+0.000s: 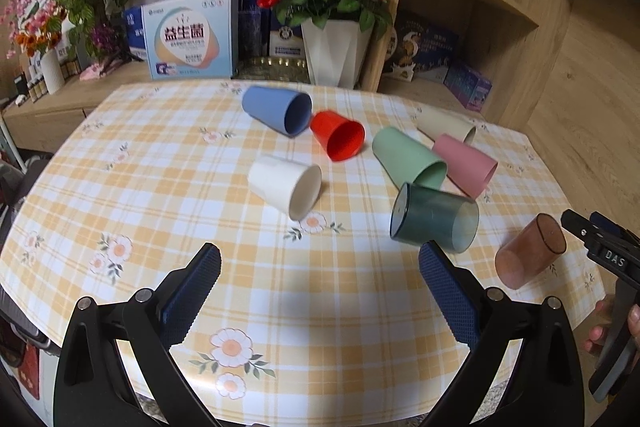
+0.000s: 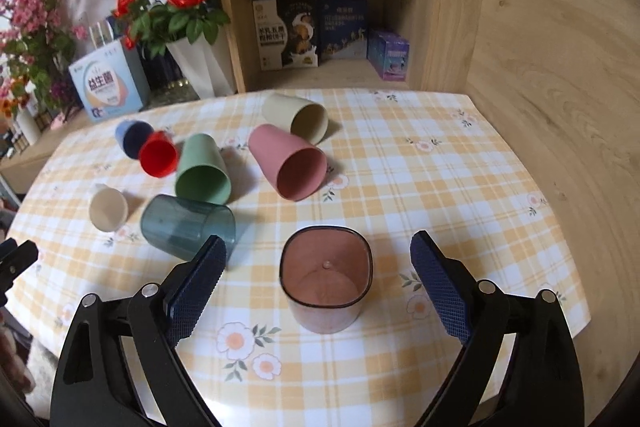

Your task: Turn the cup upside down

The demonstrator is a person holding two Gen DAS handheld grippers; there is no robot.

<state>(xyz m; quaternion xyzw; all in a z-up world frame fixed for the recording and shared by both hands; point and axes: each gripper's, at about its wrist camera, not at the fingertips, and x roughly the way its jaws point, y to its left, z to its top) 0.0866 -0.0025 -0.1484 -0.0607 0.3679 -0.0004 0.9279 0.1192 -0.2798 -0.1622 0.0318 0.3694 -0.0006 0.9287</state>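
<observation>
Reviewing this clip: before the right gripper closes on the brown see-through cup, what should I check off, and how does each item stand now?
1. Right gripper open: ok, fingers spread wide.
2. Translucent brown square-mouthed cup between the fingers: ok, roughly centred.
3. Cup lying on its side, mouth toward the camera, not yet upside down: ok.
4. Fingers level with the cup wall: cannot tell.
5. Translucent dark teal cup clear of the left-hand finger: not ok, they overlap in the right wrist view.
6. Left gripper open, holding nothing: ok.

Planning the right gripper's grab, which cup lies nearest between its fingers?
The translucent brown cup, lying with its mouth facing the open right gripper; every other cup lies farther back.
</observation>
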